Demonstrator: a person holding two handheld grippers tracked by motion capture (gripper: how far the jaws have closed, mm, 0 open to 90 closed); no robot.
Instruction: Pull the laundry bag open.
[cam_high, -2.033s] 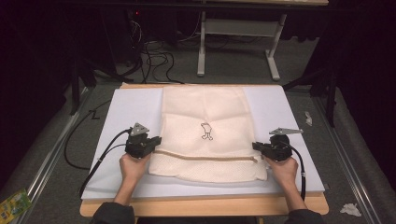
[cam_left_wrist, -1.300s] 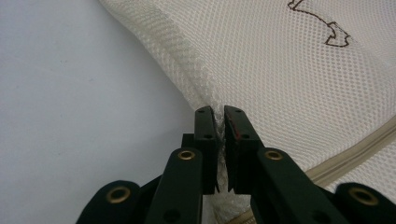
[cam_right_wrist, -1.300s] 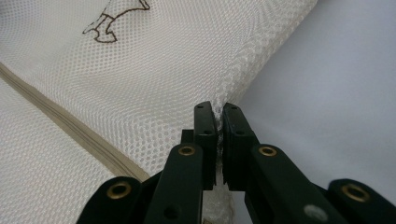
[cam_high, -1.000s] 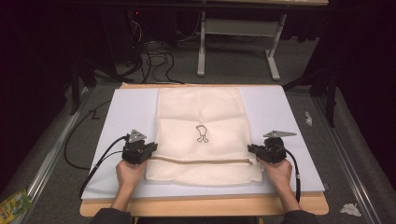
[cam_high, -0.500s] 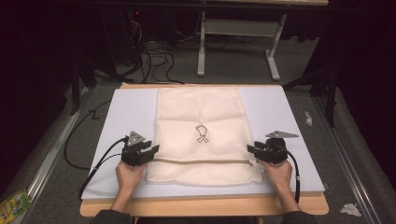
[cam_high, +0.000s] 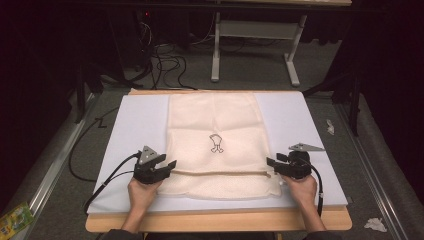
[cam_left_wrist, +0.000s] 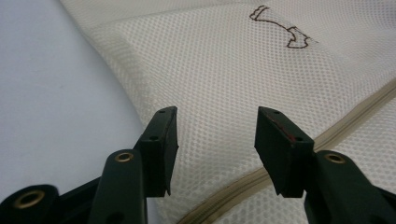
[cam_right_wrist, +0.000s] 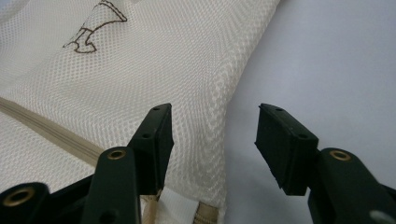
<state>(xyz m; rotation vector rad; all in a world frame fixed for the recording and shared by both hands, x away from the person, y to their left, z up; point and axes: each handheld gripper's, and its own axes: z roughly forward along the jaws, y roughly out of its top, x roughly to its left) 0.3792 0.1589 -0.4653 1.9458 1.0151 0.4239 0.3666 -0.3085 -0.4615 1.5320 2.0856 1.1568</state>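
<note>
Mesh bag (cam_high: 215, 145), cream with a small brown outline print (cam_high: 216, 143), lay flat on the white board (cam_high: 135, 125), its zipper (cam_high: 220, 173) running straight across between the two tools. Left gripper (cam_high: 170, 165) sat at the bag's left edge with jaws apart and nothing pinched; in the left gripper view the mesh (cam_left_wrist: 224, 79) and the zipper tape (cam_left_wrist: 233, 191) lay just ahead of and under the open jaws. Right gripper (cam_high: 271, 163) sat at the opposite edge, jaws spread wide, the bag's side seam (cam_right_wrist: 219, 135) between and slightly below them, not gripped.

Risks from here: a re-grip could catch only the top mesh layer and pull the bag out of square, or drag the zipper line crooked. Jaw tips might also snag in the open weave when the hands pull back, probably lifting the edge. Whether the near flap had settled fully flat was hard to judge from the high view.

Against the earlier frames: both sets of jaws had just been opening, from clamped on the bag's edges to released, with fabric lying loose between them. Two seconds back the near edge was held up and bowed; now it lay flat. Hands barely shifted since one second ago.
</note>
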